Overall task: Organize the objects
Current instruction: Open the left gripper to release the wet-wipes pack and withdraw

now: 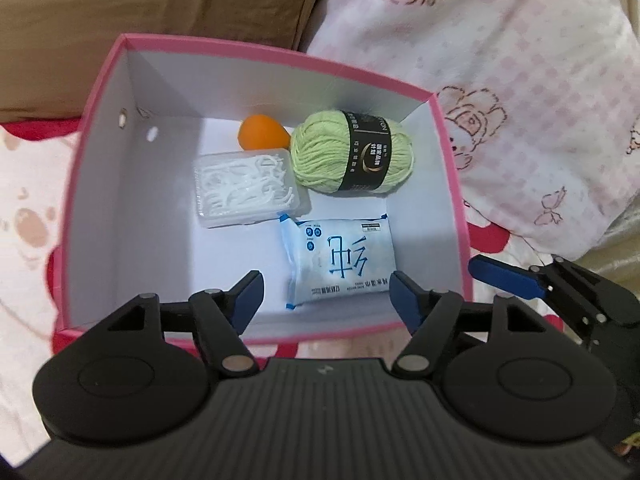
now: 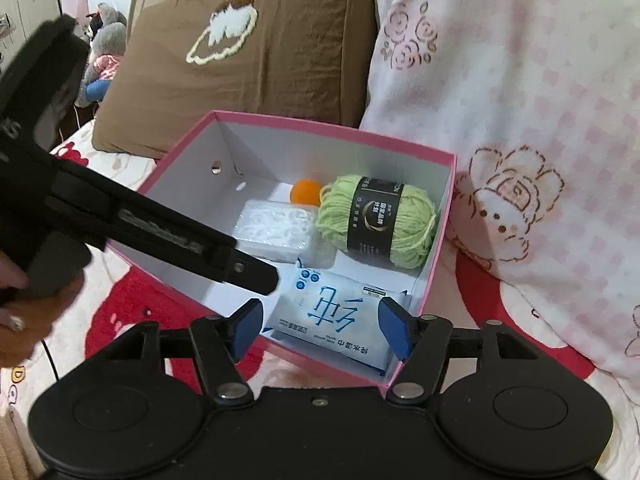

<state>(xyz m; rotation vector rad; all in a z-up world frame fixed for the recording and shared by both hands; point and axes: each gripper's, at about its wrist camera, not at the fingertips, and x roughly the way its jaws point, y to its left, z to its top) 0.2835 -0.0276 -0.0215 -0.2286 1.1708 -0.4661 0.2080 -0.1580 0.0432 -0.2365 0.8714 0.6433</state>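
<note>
A pink box (image 1: 76, 200) with white inside walls sits on a bed. In it lie a green yarn ball (image 1: 350, 152) with a black band, an orange egg-shaped object (image 1: 260, 132) behind it, a clear case of white floss picks (image 1: 248, 186), and a blue-white wipes pack (image 1: 338, 262) at the front. My left gripper (image 1: 326, 300) is open and empty over the box's near rim. My right gripper (image 2: 320, 326) is open and empty, just above the wipes pack (image 2: 332, 320). The box (image 2: 440, 240), yarn (image 2: 378, 220), floss case (image 2: 278, 228) and orange object (image 2: 305, 192) show in the right wrist view.
A brown cushion (image 2: 248, 52) stands behind the box. A pink-and-white quilt (image 2: 520, 100) lies on the right. The bedsheet (image 1: 28, 208) is pink with red patches. The left gripper's body (image 2: 120, 216) crosses the box's left side in the right wrist view; the right gripper's fingers (image 1: 508, 280) show in the left wrist view.
</note>
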